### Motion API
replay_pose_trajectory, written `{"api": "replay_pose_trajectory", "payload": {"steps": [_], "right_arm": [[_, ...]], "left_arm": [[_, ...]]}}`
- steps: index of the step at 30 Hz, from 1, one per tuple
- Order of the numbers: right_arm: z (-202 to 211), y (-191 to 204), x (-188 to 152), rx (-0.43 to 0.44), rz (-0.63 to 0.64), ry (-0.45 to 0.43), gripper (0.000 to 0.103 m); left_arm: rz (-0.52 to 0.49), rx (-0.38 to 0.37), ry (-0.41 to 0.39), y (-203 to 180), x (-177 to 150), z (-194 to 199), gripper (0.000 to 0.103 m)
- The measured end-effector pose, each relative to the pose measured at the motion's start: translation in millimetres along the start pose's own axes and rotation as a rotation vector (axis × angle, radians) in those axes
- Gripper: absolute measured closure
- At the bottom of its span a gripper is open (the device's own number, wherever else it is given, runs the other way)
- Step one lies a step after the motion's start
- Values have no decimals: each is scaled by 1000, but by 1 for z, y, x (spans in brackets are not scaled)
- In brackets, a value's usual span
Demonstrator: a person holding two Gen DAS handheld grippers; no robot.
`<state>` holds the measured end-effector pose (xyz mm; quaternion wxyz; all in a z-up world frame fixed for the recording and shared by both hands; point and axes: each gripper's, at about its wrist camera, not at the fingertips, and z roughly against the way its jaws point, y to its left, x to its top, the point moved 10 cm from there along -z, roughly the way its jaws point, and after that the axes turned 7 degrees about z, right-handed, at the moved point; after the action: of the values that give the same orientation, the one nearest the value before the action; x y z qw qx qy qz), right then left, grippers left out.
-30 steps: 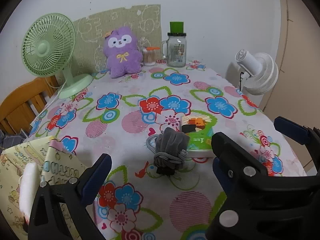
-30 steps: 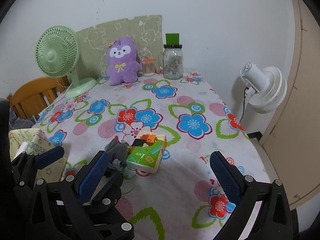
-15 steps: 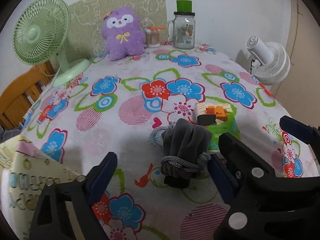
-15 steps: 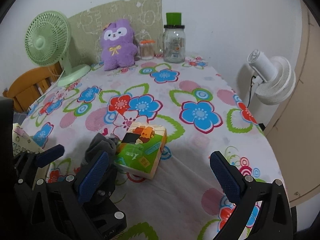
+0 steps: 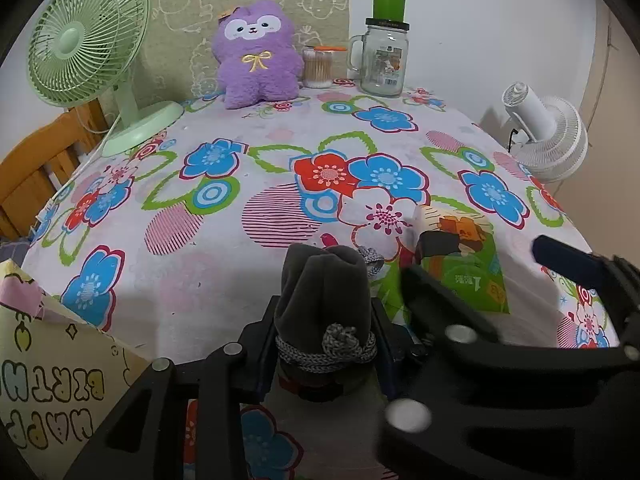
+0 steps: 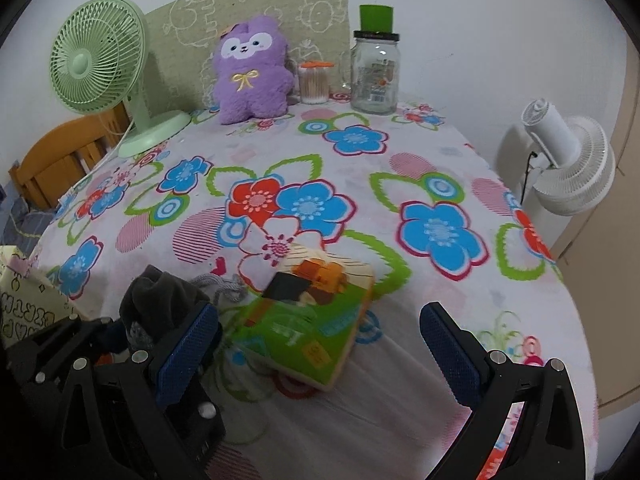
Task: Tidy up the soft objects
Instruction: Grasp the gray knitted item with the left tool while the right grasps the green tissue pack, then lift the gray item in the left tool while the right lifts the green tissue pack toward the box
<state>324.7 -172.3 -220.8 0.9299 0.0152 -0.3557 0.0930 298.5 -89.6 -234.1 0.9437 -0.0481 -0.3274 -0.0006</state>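
Observation:
A grey velvet drawstring pouch (image 5: 322,296) with a knotted grey cord sits near the table's front edge. My left gripper (image 5: 325,344) is shut on the pouch, its fingers pressing both sides. The pouch also shows in the right wrist view (image 6: 158,304), held at lower left. A green and orange soft pack (image 6: 312,316) lies just right of the pouch; it also shows in the left wrist view (image 5: 460,256). My right gripper (image 6: 320,344) is open, its blue pads either side of the pack's near end. A purple plush toy (image 5: 256,56) sits at the back.
A green desk fan (image 5: 88,40) stands back left. A glass jar with a green lid (image 5: 384,60) and a cotton swab tub (image 5: 318,66) stand at the back. A white fan (image 5: 548,140) is beyond the right edge. A yellow birthday bag (image 5: 48,384) is at the left.
My left gripper moved forward around the pouch and closed on it. My right gripper moved forward toward the green pack and stayed open.

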Motion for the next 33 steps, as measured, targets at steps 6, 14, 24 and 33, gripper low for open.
{"api": "replay_pose_trajectory", "payload": {"steps": [6,14,24,33], "right_arm": [[-12,0,-2,-21,-35,25,3],[-10,0,-12,-17,-53,65,45],[17,1,-39,-19,-78,76,48],[50,4,-54,-8,-92,44,48]], "left_arm": [[-1,-10,1,1,0,-1,61],[-40,13,-4,-1,-3,3,65],[-31,-33,29,-12,-27,21,66],[-33,-47,-2,-19,-44,49,66]]}}
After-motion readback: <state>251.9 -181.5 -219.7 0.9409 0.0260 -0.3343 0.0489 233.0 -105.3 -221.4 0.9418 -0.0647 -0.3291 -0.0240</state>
